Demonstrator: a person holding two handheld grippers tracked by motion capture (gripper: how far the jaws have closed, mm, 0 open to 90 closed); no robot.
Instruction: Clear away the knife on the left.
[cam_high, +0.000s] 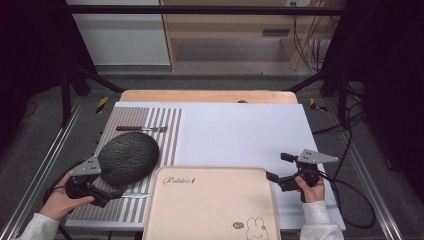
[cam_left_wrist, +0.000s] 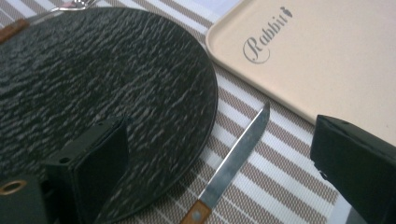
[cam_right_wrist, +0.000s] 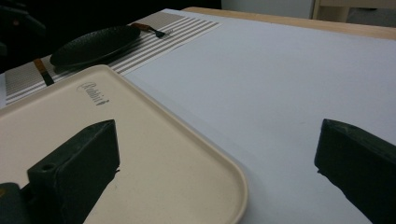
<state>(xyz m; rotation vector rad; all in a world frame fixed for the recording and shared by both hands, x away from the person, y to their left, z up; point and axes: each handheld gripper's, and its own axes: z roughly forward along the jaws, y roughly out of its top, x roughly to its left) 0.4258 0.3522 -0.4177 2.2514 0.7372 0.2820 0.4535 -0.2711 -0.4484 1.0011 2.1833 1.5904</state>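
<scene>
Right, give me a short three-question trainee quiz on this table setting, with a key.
1. True or false: the knife lies on the striped placemat between the dark plate and the beige tray.
2. Multiple choice: the left gripper has its jaws a) shut on the knife, b) open on either side of the knife, c) shut on the plate's rim.
3. Fill in: the fork lies on the far side of the ____.

Key:
1. True.
2. b. In the left gripper view one jaw is over the plate and the other over the tray's edge, with the knife between them.
3. Plate.
</scene>
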